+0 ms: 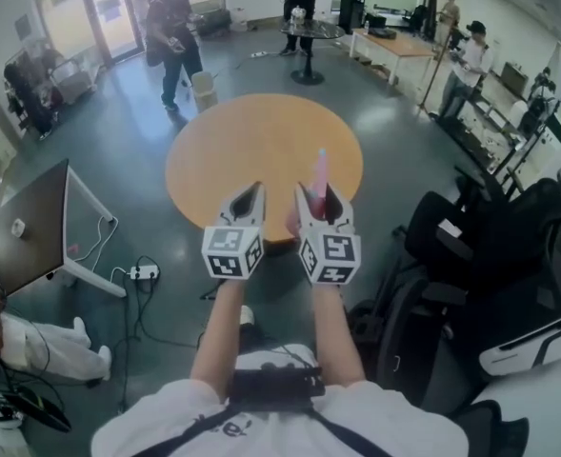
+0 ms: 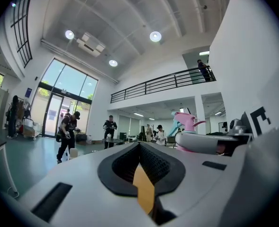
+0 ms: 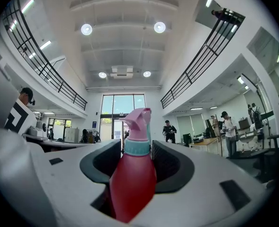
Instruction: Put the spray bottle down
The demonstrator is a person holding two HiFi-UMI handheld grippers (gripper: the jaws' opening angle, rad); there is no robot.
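A red spray bottle (image 1: 320,174) with a pink trigger head and a teal collar stands upright between the jaws of my right gripper (image 1: 318,196), which is shut on its body. The right gripper view shows the bottle (image 3: 132,178) filling the gap of the gripper (image 3: 134,148), nozzle up. The bottle hangs over the near edge of the round orange table (image 1: 251,150). My left gripper (image 1: 251,193) is held level just to the left, jaws together and nothing in them. From the left gripper (image 2: 139,148) view, the pink bottle head (image 2: 189,122) shows to the right.
Black office chairs (image 1: 470,246) crowd the right side close to my arm. A dark desk (image 1: 32,227) stands at the left, with a power strip (image 1: 142,272) and cables on the floor beside it. Several people stand beyond the table.
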